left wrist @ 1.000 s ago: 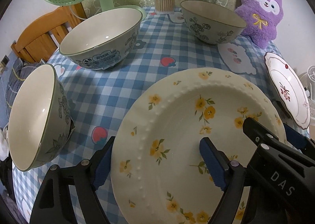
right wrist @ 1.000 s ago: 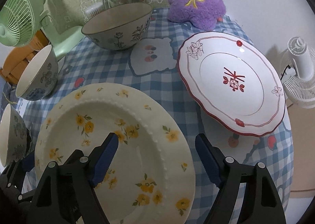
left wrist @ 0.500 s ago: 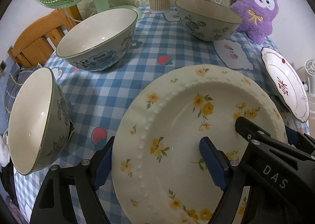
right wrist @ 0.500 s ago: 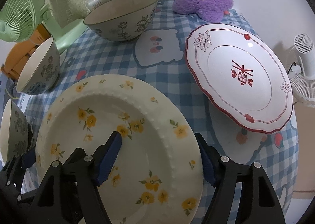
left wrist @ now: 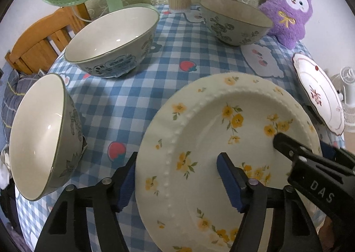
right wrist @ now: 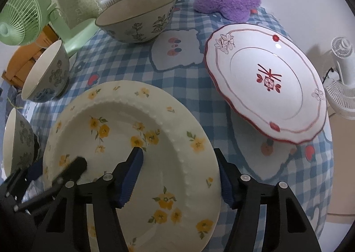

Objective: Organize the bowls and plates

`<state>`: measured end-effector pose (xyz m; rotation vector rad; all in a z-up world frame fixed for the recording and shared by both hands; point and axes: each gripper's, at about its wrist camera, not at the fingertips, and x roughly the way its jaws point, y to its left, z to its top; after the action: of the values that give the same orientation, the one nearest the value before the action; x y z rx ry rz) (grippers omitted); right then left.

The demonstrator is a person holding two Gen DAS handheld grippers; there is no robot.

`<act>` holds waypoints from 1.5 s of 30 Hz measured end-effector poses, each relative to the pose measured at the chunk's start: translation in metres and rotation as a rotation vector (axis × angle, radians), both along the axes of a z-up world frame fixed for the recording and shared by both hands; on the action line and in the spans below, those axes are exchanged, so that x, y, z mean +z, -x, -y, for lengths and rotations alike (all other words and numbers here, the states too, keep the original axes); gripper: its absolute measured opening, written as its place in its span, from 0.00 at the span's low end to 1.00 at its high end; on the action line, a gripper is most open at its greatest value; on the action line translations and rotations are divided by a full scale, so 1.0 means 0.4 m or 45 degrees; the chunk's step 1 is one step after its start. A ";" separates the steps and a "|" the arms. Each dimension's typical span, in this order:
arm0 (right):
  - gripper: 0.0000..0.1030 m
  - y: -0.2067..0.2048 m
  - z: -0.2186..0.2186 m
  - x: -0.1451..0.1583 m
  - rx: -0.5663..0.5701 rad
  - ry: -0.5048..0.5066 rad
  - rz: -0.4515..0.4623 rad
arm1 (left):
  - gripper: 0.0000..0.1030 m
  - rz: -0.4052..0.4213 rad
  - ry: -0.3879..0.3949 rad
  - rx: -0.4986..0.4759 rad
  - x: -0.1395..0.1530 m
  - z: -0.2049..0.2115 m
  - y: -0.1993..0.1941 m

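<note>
The yellow-flowered plate (left wrist: 221, 163) sits between the parted blue pads of both the left tongs (left wrist: 175, 183) and right tongs (right wrist: 179, 176), each straddling a rim; contact seems unclear. Ahead lie three bowls (left wrist: 115, 41) and a second, red-trimmed plate (right wrist: 266, 83).

Glossy ceramic plate (left wrist: 221, 141), matt checked cloth (left wrist: 133, 96).

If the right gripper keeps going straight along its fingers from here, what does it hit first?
The right gripper already straddles the near right rim of the yellow-flower plate, so it would slide further onto that. Beyond lies bare checked tablecloth, then probably the floral bowl; depth is uncertain.
</note>
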<state>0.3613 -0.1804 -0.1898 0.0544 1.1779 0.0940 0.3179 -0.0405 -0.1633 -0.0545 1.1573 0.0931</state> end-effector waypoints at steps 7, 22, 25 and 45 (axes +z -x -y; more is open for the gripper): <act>0.64 0.024 -0.001 0.002 -0.015 -0.017 -0.035 | 0.65 -0.002 -0.037 -0.005 0.008 -0.001 0.003; 0.64 0.061 -0.020 0.014 0.011 0.012 -0.053 | 0.65 -0.038 -0.053 -0.022 0.016 -0.005 0.059; 0.64 0.064 -0.019 0.010 0.008 -0.004 -0.054 | 0.65 -0.049 -0.036 -0.016 0.012 -0.013 0.067; 0.65 0.037 -0.032 0.011 0.064 0.033 -0.067 | 0.65 -0.064 -0.019 -0.010 0.010 -0.015 0.064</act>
<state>0.3464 -0.1677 -0.1855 0.0045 1.2328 0.1220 0.2923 -0.0346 -0.1594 -0.0348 1.2069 0.0968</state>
